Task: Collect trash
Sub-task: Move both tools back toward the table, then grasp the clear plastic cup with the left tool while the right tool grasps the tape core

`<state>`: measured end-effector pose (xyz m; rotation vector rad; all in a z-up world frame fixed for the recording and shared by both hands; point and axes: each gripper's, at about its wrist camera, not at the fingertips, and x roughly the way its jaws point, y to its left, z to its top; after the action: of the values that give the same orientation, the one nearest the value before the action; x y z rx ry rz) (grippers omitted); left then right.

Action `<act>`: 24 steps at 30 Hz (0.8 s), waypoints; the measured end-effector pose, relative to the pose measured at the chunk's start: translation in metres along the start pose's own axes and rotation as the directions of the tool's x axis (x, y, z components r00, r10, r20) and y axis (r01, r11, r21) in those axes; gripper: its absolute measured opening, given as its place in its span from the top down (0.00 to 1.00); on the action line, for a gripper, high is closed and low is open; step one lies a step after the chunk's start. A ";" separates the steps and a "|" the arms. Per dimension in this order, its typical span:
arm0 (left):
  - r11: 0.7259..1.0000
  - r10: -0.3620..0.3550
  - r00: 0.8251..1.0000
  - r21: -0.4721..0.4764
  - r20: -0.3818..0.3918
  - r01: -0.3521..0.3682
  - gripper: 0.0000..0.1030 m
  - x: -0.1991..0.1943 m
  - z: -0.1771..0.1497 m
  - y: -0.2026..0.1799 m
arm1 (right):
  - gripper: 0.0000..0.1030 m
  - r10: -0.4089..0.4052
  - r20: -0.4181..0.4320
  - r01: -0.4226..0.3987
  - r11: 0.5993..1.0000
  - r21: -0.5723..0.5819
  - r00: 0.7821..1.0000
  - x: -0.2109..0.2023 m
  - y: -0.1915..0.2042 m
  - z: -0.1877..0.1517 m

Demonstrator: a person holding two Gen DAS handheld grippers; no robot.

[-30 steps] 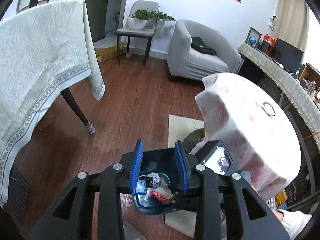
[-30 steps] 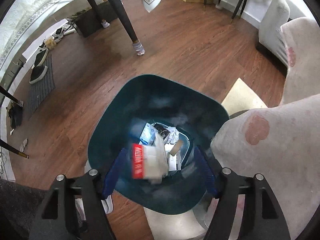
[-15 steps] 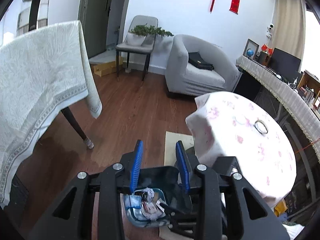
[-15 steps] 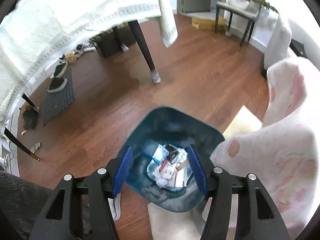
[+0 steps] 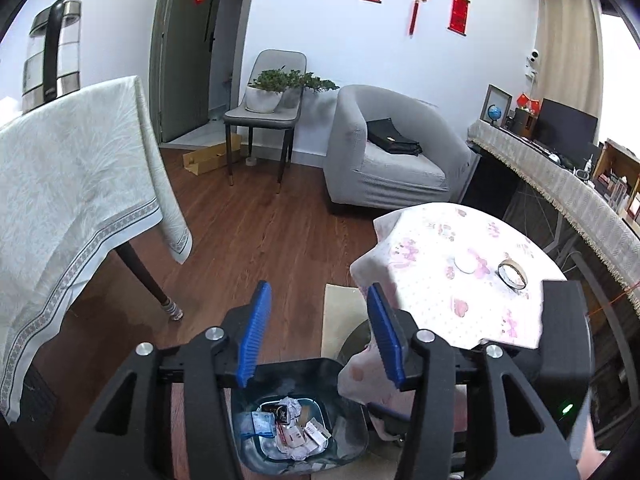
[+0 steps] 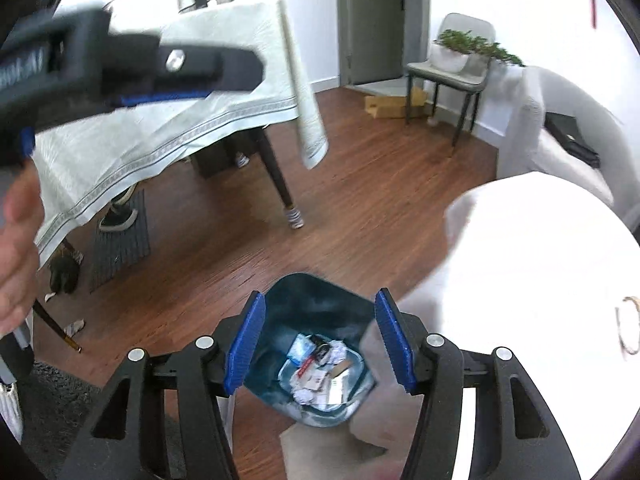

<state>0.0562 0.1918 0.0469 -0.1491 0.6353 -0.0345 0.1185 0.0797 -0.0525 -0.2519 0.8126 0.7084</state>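
Observation:
A dark teal trash bin [image 5: 304,372] [image 6: 308,296] stands on the wood floor beside the round table, with crumpled paper and wrappers [image 5: 294,432] [image 6: 320,368] at its bottom. My left gripper [image 5: 318,336] is open and empty, well above the bin. My right gripper [image 6: 320,340] is open and empty, also above the bin. On the round table with the pink-patterned cloth [image 5: 432,300] lie a white round item [image 5: 466,264] and a tape ring [image 5: 512,274]. The left gripper's body shows blurred at the top left of the right wrist view [image 6: 120,68].
A dining table with a pale cloth [image 5: 60,184] [image 6: 168,128] stands left, a kettle [image 5: 50,60] on it. A grey armchair [image 5: 384,156], a chair with a plant [image 5: 264,112], a beige mat [image 5: 336,320] and a long sideboard [image 5: 560,184] are around.
Both grippers have risen away from the bin. The red-and-white wrapper that hung between the right fingers a second ago now lies in the bin. The left jaws have opened wider.

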 end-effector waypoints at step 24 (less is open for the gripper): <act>0.975 -0.122 0.991 0.181 -0.059 0.131 0.35 0.099 0.024 -0.108 | 0.44 -0.211 0.078 0.197 0.968 0.155 0.974 -0.056 -0.152 -0.009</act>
<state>0.1511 0.0805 0.0237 -0.0095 0.6659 -0.2199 0.1873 -0.0648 -0.0257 -0.1655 0.7325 0.4612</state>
